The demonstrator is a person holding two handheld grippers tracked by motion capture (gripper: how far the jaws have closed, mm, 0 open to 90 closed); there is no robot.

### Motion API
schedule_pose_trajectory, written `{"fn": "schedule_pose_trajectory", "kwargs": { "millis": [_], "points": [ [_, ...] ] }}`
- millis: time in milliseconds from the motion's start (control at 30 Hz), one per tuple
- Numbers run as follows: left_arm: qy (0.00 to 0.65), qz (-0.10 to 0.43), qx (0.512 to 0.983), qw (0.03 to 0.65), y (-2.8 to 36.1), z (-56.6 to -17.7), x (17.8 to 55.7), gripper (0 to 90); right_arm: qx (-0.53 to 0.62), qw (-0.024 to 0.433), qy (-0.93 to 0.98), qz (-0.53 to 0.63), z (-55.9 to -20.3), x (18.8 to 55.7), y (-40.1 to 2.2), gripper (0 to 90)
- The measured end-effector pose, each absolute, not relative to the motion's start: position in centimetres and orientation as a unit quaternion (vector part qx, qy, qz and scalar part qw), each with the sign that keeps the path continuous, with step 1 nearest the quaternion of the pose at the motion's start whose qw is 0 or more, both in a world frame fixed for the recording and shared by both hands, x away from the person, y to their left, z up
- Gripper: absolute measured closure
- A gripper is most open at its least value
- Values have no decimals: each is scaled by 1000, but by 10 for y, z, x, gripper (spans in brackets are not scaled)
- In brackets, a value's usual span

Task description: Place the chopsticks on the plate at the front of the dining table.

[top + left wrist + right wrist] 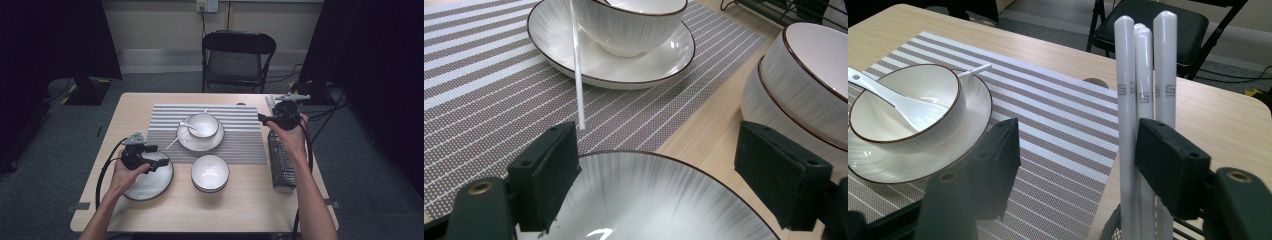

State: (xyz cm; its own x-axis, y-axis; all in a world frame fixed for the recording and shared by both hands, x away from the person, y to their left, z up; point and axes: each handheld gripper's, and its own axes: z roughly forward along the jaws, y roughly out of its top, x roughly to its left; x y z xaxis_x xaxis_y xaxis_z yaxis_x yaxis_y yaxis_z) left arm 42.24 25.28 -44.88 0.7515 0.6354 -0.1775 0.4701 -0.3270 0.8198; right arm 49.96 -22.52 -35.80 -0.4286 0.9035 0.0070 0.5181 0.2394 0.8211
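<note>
High view: two claws over set tabletop (250,200).
Left claw (159,161), jaws spread, hovers above grey-white round ceramic plate (150,182) at 7 o'clock, nothing pinched. Right claw (262,119) at 2 o'clock, jaws apart around upright white chopsticks (1143,100) in black wire rack (281,162); contact unclear.

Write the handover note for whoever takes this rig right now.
Left tool: open, hovering over the dark-rimmed plate at the table's near left; nothing between its pads.
Right tool: open, jaws around the upright white chopsticks standing in the wire rack at the right edge; pads not pressing them.
On the striped mat: bowl with spoon on a saucer, one chopstick leaning on it. Stacked bowls sit near centre.
Done: nothing gripped yet.
Left: probably close on the chopsticks and lift them out.
</note>
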Motion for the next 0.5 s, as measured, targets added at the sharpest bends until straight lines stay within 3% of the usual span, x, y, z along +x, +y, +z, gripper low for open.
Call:
{"fn": "schedule_pose_trajectory", "kwargs": {
  "millis": [133,200,500],
  "points": [
    [347,82,804,476,255,-450,422,185,475,275,737,394,-353,496,-228,361],
    [345,88,808,470,255,-450,422,188,482,250,733,411,-353,498,-231,368],
    [347,91,808,468,257,-449,422,188,476,245,750,389,-358,501,-226,385]
  ]
}}
